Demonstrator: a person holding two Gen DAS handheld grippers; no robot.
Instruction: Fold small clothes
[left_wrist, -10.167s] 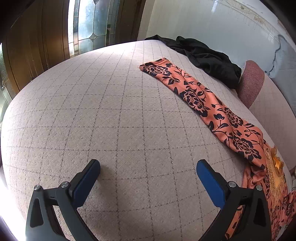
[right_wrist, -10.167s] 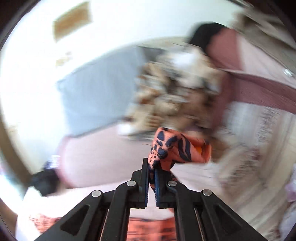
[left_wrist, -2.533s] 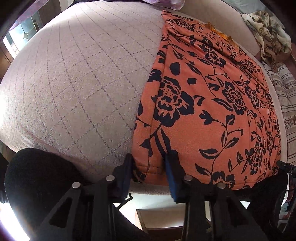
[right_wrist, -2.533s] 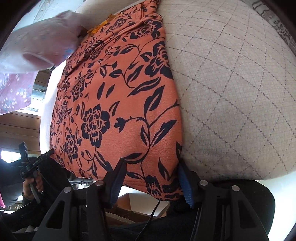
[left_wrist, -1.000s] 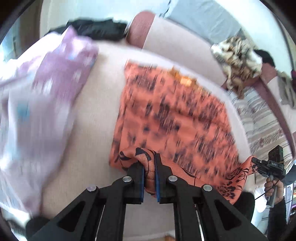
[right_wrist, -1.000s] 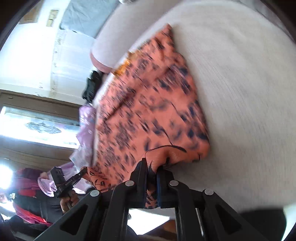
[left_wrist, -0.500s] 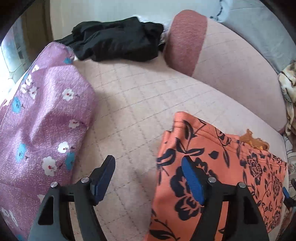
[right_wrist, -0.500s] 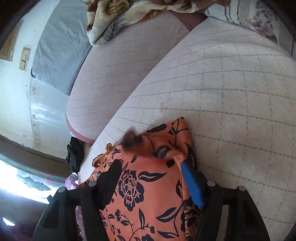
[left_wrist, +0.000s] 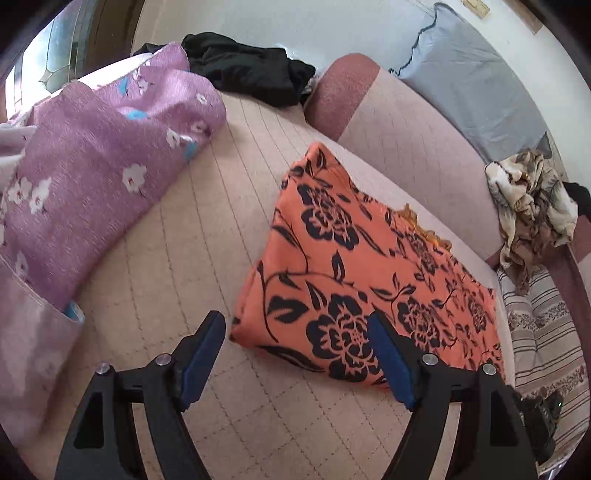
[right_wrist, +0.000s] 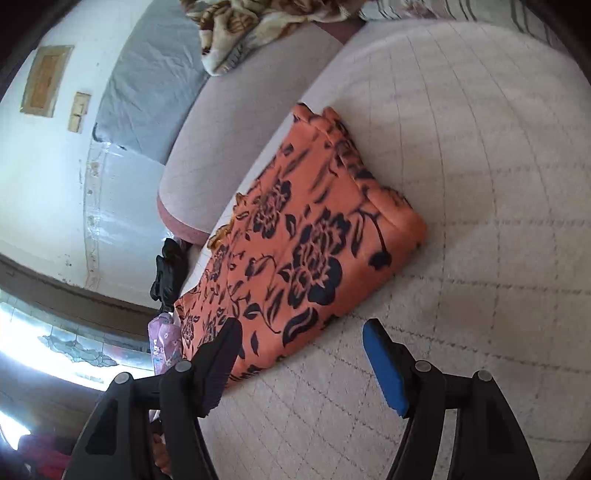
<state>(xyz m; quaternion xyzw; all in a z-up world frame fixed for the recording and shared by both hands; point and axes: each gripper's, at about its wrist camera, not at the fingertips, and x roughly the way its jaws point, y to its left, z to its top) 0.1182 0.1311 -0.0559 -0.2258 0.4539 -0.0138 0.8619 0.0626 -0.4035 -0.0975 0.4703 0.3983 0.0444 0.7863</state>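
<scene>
An orange garment with black flowers (left_wrist: 351, 266) lies folded in half on the quilted beige cushion (left_wrist: 177, 266), its folded edge nearest me. My left gripper (left_wrist: 295, 321) hovers just short of the garment's near left corner. Its jaws are opening, and the blue pads (left_wrist: 201, 354) touch no cloth. In the right wrist view the same garment (right_wrist: 306, 236) lies ahead and to the left. My right gripper (right_wrist: 301, 326) stands open above its near right corner with nothing gripped.
A purple floral cloth (left_wrist: 92, 166) lies heaped at the left and a black garment (left_wrist: 247, 70) behind it. A pink backrest (left_wrist: 406, 155) runs along the far side, with a grey pillow (left_wrist: 472, 74) and a beige patterned blanket (left_wrist: 532, 206). A striped cushion (left_wrist: 543, 332) is at the right.
A second ago both grippers were shut on the garment's corners, carrying them over. Both have since let go, opened wide and drawn back; the garment now lies doubled over.
</scene>
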